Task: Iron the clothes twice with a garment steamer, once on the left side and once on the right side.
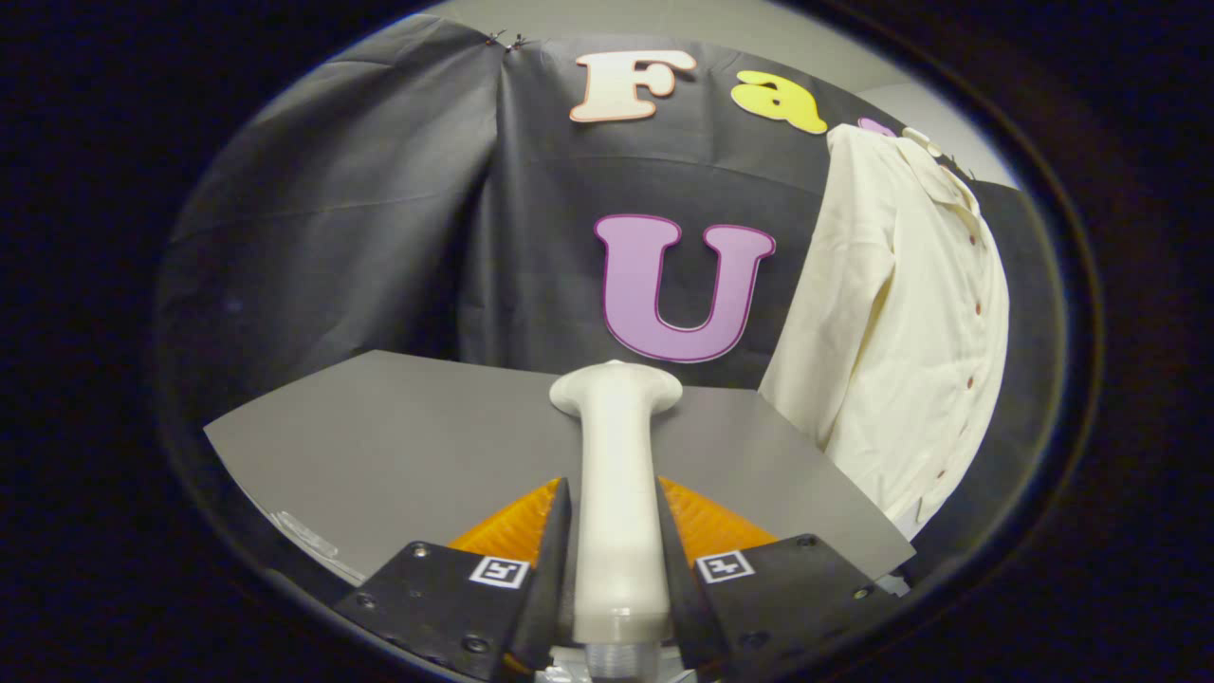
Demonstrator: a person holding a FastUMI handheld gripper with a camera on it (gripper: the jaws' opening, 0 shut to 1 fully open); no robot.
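Between the fingers of the hand-held gripper [615,531] the garment steamer [616,474] is clamped, well short of the shirt [901,323] hanging beyond, and a loose grip could let it twist.

A grey surface [398,446] spreads across the near part of the scene. Behind it hangs the booth's black cloth wall [379,218], creased and pinned at the top with small clips [505,40]. A pale wall [683,19] shows above the cloth.

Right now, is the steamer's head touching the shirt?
No: the steamer, clamped in the claw, points past the shirt hanging off to its right.
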